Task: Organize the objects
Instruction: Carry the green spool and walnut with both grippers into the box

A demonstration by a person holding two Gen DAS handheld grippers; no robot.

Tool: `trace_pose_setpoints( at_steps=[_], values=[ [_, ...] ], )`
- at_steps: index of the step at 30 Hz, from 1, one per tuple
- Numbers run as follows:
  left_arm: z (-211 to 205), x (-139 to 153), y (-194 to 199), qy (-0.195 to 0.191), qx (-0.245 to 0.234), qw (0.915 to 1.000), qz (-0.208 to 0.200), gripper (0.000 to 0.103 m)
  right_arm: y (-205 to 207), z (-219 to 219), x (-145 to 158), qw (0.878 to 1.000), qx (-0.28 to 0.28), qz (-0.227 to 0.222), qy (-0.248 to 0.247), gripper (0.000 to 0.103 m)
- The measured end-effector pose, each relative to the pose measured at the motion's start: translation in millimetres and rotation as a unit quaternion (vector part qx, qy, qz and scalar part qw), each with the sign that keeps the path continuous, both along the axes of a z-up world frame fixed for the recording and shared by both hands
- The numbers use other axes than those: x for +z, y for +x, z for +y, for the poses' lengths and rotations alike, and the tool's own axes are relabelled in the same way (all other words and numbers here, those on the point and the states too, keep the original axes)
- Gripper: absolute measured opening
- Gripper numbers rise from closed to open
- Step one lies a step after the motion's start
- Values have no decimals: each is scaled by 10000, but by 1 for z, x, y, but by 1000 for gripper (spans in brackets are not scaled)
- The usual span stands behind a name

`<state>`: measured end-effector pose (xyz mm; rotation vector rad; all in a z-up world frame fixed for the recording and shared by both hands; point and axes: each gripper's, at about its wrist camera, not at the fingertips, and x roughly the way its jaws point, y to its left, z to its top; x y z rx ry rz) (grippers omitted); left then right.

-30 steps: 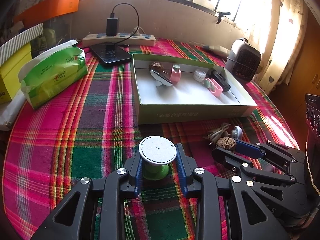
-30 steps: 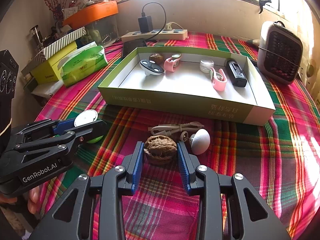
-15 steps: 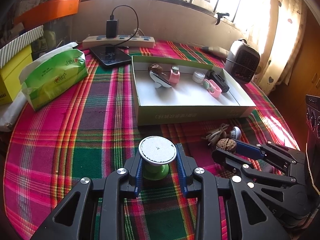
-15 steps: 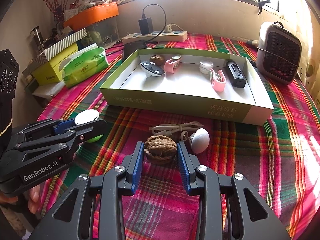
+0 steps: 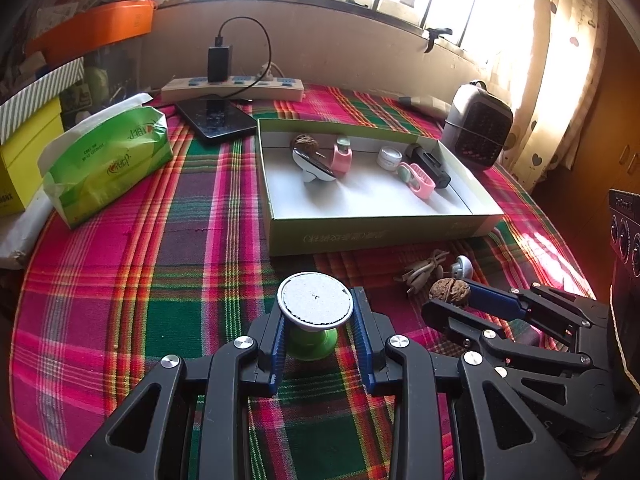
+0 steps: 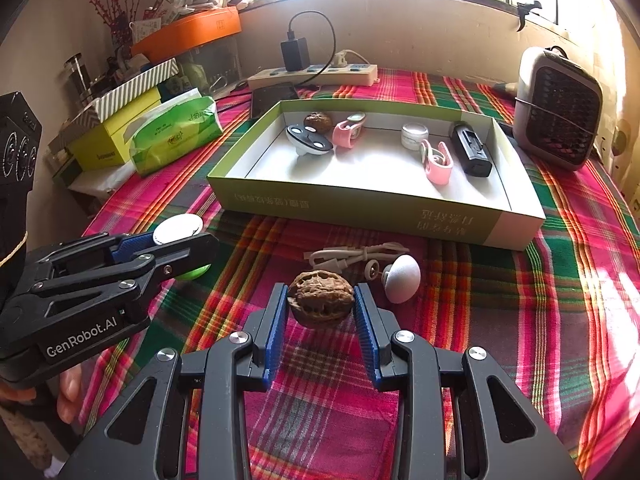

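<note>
"GenRobot.AI" printed on left tool (image 6: 182, 250), pinched on green-based disc holder (image 5: 315, 312). Walnut (image 6: 321, 304) pinched by right tool (image 6: 321, 320). Tray (image 6: 372, 210) lettering seen inverted, unreadable.

Home room: plaid tablecloth (image 5: 120, 280), heart-print curtain (image 5: 560, 80), tissue pack (image 5: 108, 160), power strip (image 5: 232, 88) under window.

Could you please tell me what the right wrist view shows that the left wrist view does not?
Only the right wrist view shows fingers beneath the left gripper, plus red branches. Only the left wrist view shows the curtain with hearts. Both show the right gripper shut on the walnut, the left gripper shut on the green-stemmed disc holder, and the box.
</note>
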<state>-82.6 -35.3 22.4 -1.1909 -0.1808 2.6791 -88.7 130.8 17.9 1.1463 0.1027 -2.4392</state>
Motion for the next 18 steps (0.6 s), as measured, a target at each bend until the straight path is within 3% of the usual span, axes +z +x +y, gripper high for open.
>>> trace_pose_setpoints(
  at_steps=[18],
  values=[
    [10, 23, -12, -35, -130, 9997, 214, 27, -6, 22, 22, 9994, -74, 98, -337, 35]
  ],
)
